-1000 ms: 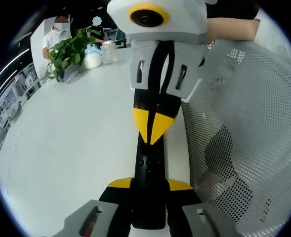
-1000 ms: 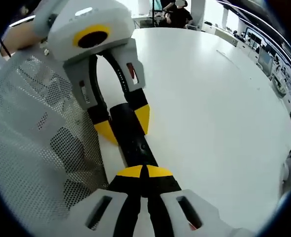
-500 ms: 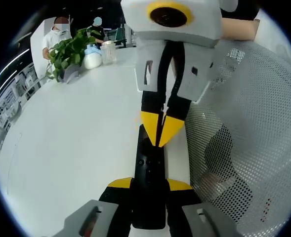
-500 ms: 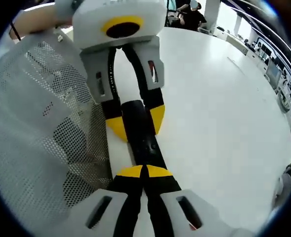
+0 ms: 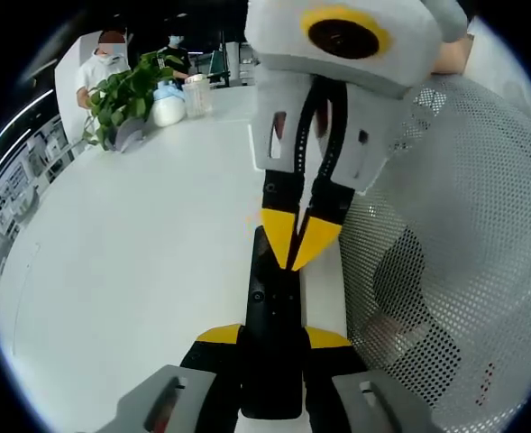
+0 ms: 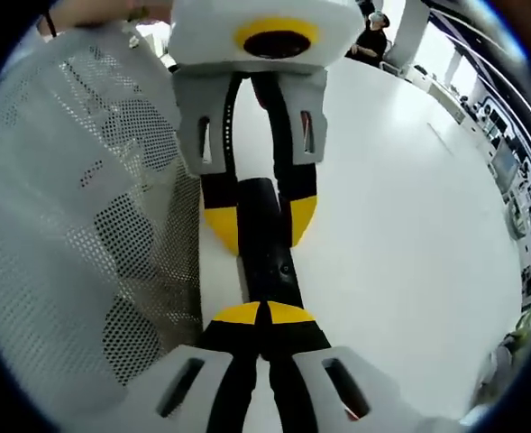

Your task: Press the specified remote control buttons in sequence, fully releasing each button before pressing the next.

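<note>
A black remote control (image 5: 270, 311) lies lengthwise over the white table, and my left gripper (image 5: 272, 336) is shut on its near end, one yellow-tipped jaw on each side. My right gripper (image 5: 294, 242) comes down from the top of the left gripper view, shut, with its paired yellow tips on the remote's top face near the far end. In the right gripper view the right gripper (image 6: 263, 314) is shut with its tips against the remote (image 6: 267, 257). Beyond it, the left gripper (image 6: 261, 223) clamps the remote's other end.
A white mesh chair back (image 5: 445, 271) stands close beside the remote, and it is also visible in the right gripper view (image 6: 85, 225). The white table (image 5: 121, 253) stretches away to a potted plant (image 5: 125, 90), a white jar (image 5: 169, 108) and a clear cup (image 5: 197, 93). People sit at the far end.
My right gripper has slid along the remote toward the left gripper and swung more in line with it, staying shut. The left gripper still holds the remote still.
</note>
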The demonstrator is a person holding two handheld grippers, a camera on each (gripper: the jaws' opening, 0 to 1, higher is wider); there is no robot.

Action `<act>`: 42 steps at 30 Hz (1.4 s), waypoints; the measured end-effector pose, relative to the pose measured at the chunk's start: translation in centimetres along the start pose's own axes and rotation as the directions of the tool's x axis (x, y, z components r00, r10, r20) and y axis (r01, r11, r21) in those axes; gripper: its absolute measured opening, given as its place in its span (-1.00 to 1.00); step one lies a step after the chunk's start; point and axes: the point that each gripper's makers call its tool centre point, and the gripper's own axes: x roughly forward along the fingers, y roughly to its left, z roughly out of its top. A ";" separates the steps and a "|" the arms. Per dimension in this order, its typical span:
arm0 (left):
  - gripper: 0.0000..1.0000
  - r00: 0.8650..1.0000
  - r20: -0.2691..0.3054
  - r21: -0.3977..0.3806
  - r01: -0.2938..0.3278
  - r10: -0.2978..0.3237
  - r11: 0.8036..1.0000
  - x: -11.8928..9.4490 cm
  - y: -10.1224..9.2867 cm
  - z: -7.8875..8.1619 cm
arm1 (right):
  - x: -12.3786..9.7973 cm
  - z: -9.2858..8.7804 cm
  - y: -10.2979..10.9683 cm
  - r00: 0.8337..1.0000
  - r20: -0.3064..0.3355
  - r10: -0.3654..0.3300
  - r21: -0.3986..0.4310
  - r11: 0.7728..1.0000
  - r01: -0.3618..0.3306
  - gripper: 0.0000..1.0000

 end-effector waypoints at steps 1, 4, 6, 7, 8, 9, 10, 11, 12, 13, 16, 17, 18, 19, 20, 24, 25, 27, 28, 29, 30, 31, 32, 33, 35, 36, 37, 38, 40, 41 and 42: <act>-0.51 1.000 0.000 0.000 0.000 0.000 1.000 0.0 0.0 0.0 | 0.0 0.0 0.0 1.000 -0.005 -0.003 -0.017 1.000 0.003 -1.00; -0.51 1.000 0.000 0.002 0.001 -0.001 1.000 0.0 0.0 0.0 | 0.1 0.0 0.1 1.000 -0.012 -0.009 -0.064 0.998 0.008 -1.00; -0.51 1.000 -0.001 0.002 0.001 -0.001 1.000 0.0 0.0 0.0 | 0.1 0.0 0.0 1.000 -0.012 -0.010 -0.071 0.997 0.009 -1.00; -0.51 1.000 0.000 0.003 0.001 -0.001 1.000 0.0 0.0 0.0 | 0.1 0.0 0.0 1.000 -0.010 -0.009 -0.068 0.998 0.009 -1.00; -0.51 1.000 -0.001 0.003 0.001 -0.001 1.000 0.0 0.0 0.0 | 0.2 0.0 -0.1 1.000 -0.007 -0.006 -0.053 0.999 0.006 -1.00; -0.51 1.000 -0.001 0.003 0.001 -0.001 1.000 0.0 0.0 0.0 | 0.2 -0.1 -0.2 1.000 -0.002 -0.003 -0.036 0.999 0.003 -1.00; -0.51 1.000 -0.001 0.003 0.001 -0.001 1.000 0.0 0.0 0.0 | 0.1 -0.1 -0.1 1.000 0.004 0.001 -0.016 1.000 -0.001 -1.00; -0.51 1.000 -0.001 0.003 0.001 -0.001 1.000 0.0 0.0 0.0 | 0.1 -0.1 -0.1 1.000 0.008 0.003 -0.005 1.000 -0.003 -1.00; -0.51 1.000 -0.001 0.003 0.001 -0.001 1.000 0.0 0.0 0.0 | 0.1 -0.1 -0.1 1.000 0.013 0.006 0.011 1.000 -0.006 -1.00; -0.51 1.000 -0.001 0.004 0.001 -0.001 1.000 0.0 0.0 0.0 | 0.1 -0.1 -0.1 1.000 0.014 0.007 0.015 1.000 -0.007 -1.00; -0.51 1.000 -0.002 0.004 0.001 -0.001 1.000 0.0 0.0 0.0 | 0.1 -0.1 -0.1 1.000 0.020 0.009 0.037 0.999 -0.010 -1.00; -0.51 1.000 -0.002 0.004 0.001 -0.001 1.000 0.0 0.0 0.0 | 0.1 -0.1 -0.2 1.000 0.021 0.010 0.047 0.999 -0.011 -1.00; -0.51 1.000 -0.002 0.004 0.001 -0.001 1.000 0.0 0.0 0.0 | 0.1 -0.1 -0.2 1.000 0.023 0.011 0.063 0.998 -0.012 -1.00; -0.51 1.000 -0.002 0.004 0.001 -0.001 1.000 0.0 0.0 0.0 | 0.1 -0.1 -0.2 0.999 0.030 0.016 0.100 0.995 -0.019 -1.00; -0.51 1.000 -0.002 0.004 0.001 -0.001 1.000 0.0 0.0 0.0 | 0.1 0.0 -0.2 0.999 0.040 0.022 0.138 0.990 -0.028 -1.00; -0.51 1.000 -0.002 0.003 0.000 0.000 1.000 0.0 0.0 0.0 | 0.0 0.0 -0.5 0.995 0.082 0.055 0.310 0.948 -0.078 -1.00; -0.51 1.000 -0.002 0.002 0.000 0.000 1.000 0.0 0.0 0.0 | -0.1 -0.1 -0.6 0.995 0.081 0.057 0.316 0.946 -0.080 -1.00; -0.51 1.000 -0.001 0.002 0.000 0.000 1.000 0.1 0.0 0.0 | -0.1 -0.1 -0.6 0.995 0.079 0.057 0.319 0.944 -0.079 -1.00; -0.51 1.000 -0.001 0.002 -0.001 0.001 1.000 0.0 0.0 0.0 | 0.0 0.0 -0.7 0.996 0.078 0.042 0.316 0.946 -0.065 -1.00; -0.51 1.000 -0.001 0.002 -0.001 0.001 1.000 0.1 0.0 0.0 | 0.0 0.0 -0.9 0.997 0.072 0.033 0.310 0.949 -0.054 -1.00; -0.51 1.000 -0.001 0.002 -0.001 0.001 1.000 0.1 0.0 0.0 | -0.1 0.0 -1.2 0.998 0.069 0.017 0.307 0.951 -0.037 -1.00; -0.51 1.000 -0.001 0.001 -0.001 0.001 1.000 0.1 0.0 0.0 | -0.1 -0.1 -1.4 0.998 0.065 0.006 0.307 0.951 -0.026 -1.00; -0.51 1.000 -0.001 0.001 -0.001 0.001 1.000 0.1 0.0 0.0 | -0.1 0.0 -1.6 0.998 0.064 -0.002 0.308 0.951 -0.018 -1.00; -0.51 1.000 0.000 0.001 -0.001 0.001 1.000 0.1 0.0 0.0 | -0.1 -0.1 -1.9 0.998 0.062 -0.018 0.303 0.953 -0.002 -1.00; -0.51 1.000 0.000 0.001 -0.001 0.001 1.000 0.1 0.0 0.0 | -0.2 -0.2 -2.5 0.997 0.053 -0.050 0.289 0.957 0.032 -1.00; -0.51 1.000 0.000 0.001 -0.001 0.001 1.000 0.1 0.0 0.0 | -0.2 -0.2 -2.6 0.997 0.057 -0.048 0.292 0.956 0.030 -1.00; -0.51 1.000 0.000 0.001 -0.001 0.001 1.000 0.1 0.0 0.0 | -0.1 0.0 -2.5 0.997 0.072 -0.040 0.305 0.952 0.016 -1.00; -0.51 1.000 0.000 0.002 0.000 0.000 1.000 0.1 0.0 0.0 | -0.1 0.1 -2.3 0.997 0.077 -0.031 0.310 0.951 0.005 -1.00; -0.51 1.000 0.001 0.001 0.000 0.000 1.000 0.1 0.0 0.0 | 0.2 0.0 -2.1 0.997 0.064 -0.032 0.300 0.954 0.011 -1.00; -0.51 1.000 0.001 0.002 0.000 0.000 1.000 0.1 0.0 0.0 | 0.1 0.1 -2.2 0.997 0.065 -0.034 0.283 0.959 0.014 -1.00; -0.51 1.000 0.001 0.002 0.000 0.000 1.000 0.1 0.0 0.0 | 0.1 0.1 -2.2 0.998 0.062 -0.032 0.293 0.956 0.013 -1.00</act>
